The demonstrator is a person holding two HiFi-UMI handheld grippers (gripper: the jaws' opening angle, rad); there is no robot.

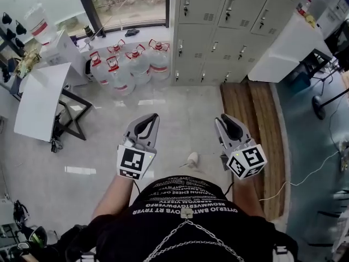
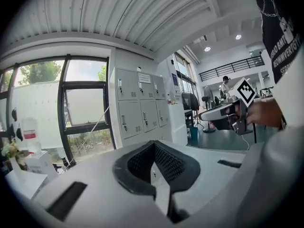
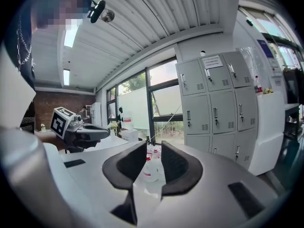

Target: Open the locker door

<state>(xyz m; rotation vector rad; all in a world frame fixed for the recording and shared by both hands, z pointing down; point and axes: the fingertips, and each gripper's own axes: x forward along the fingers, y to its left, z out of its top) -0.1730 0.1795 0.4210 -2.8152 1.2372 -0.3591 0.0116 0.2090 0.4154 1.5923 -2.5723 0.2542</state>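
Observation:
A bank of grey lockers (image 1: 229, 26) stands across the room, every door closed, each with a small handle. Both grippers hang far short of it, over the floor in front of the person's chest. My left gripper (image 1: 146, 123) is shut, pad tips touching, with nothing held. My right gripper (image 1: 229, 125) is open by a narrow gap and empty. The left gripper view looks over its own shut jaws (image 2: 153, 144) toward the lockers (image 2: 137, 103). In the right gripper view, the lockers (image 3: 213, 99) stand to the right of the open jaws (image 3: 153, 148).
Several large water bottles (image 1: 131, 64) with red caps stand left of the lockers under the window. A white folding table (image 1: 41, 100) is at the left. A white counter (image 1: 289, 45) abuts the lockers at the right, and a wooden strip (image 1: 253, 119) runs along the floor.

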